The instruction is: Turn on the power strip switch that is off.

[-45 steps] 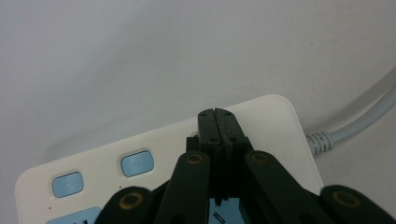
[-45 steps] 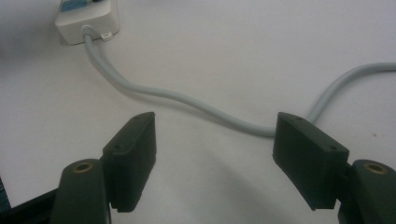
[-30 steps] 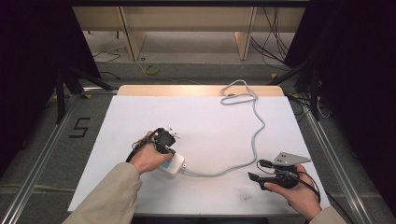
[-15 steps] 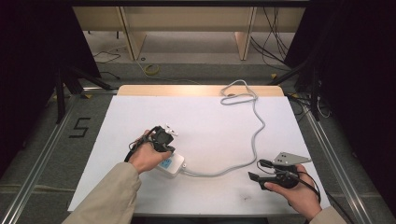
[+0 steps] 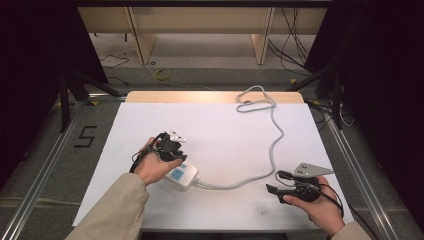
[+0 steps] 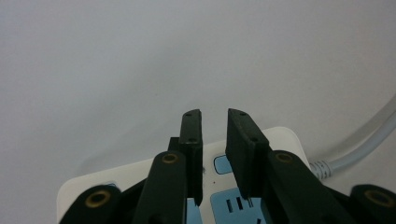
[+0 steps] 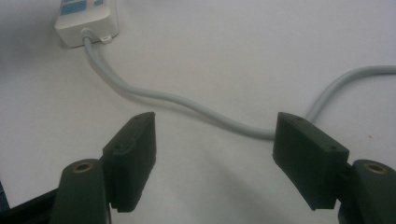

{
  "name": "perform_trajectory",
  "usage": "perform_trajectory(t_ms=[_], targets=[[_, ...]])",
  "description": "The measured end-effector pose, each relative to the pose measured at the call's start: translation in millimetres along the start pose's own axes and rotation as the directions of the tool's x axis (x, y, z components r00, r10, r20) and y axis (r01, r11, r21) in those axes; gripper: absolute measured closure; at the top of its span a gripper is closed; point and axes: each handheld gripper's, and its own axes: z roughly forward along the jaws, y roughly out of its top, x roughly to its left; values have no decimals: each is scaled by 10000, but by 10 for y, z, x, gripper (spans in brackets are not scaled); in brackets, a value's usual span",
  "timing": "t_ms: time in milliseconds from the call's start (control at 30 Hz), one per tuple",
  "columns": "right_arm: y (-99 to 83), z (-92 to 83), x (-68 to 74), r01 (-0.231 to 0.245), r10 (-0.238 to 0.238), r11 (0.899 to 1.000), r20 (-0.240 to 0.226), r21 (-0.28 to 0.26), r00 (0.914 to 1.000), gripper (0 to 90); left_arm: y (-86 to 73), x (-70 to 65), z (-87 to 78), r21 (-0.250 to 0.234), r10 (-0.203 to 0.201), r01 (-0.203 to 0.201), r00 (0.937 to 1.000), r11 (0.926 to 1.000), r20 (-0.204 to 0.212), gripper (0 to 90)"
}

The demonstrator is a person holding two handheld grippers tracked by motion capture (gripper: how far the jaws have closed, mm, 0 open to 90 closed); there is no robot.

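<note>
A white power strip (image 5: 183, 175) with blue sockets lies on the white table, near its front left. My left gripper (image 5: 176, 159) points down over the strip's left end. In the left gripper view the strip (image 6: 126, 173) sits right beneath the left gripper (image 6: 215, 116). Its jaws stand a narrow gap apart and have just been opening, with nothing between them. The strip's grey cable (image 5: 272, 145) runs right, then back to a loop at the far edge. My right gripper (image 5: 276, 183) rests near the front right, wide open. In its own view the right gripper (image 7: 217, 123) frames the cable (image 7: 187, 105) and the strip (image 7: 86, 18).
The white table top (image 5: 215, 125) has a wooden strip along its far edge. Metal rails run along both sides of the table. A number 5 is marked on the floor (image 5: 86, 136) at the left. Shelving legs and loose cables lie beyond the table.
The left hand has shifted very slightly over the power strip. The right hand and the cable have not moved.
</note>
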Motion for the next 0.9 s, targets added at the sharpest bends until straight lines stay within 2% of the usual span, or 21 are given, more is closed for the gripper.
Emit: perform_trajectory(t_ms=[367,633,900], targets=[[2,0,1,-3,3,10000,11,-12,10000,306,-17,49,-66,-528,-123,116,9998,9985,-134,671],[2,2,1,1,-1,10000,14,-4,10000,306,-42,94,-118,-1001,-324,299,9992,9945,-238,584],[2,2,-1,-34,34,10000,16,-1,10000,306,-75,126,-134,-1295,-502,491,9987,9904,-53,495]])
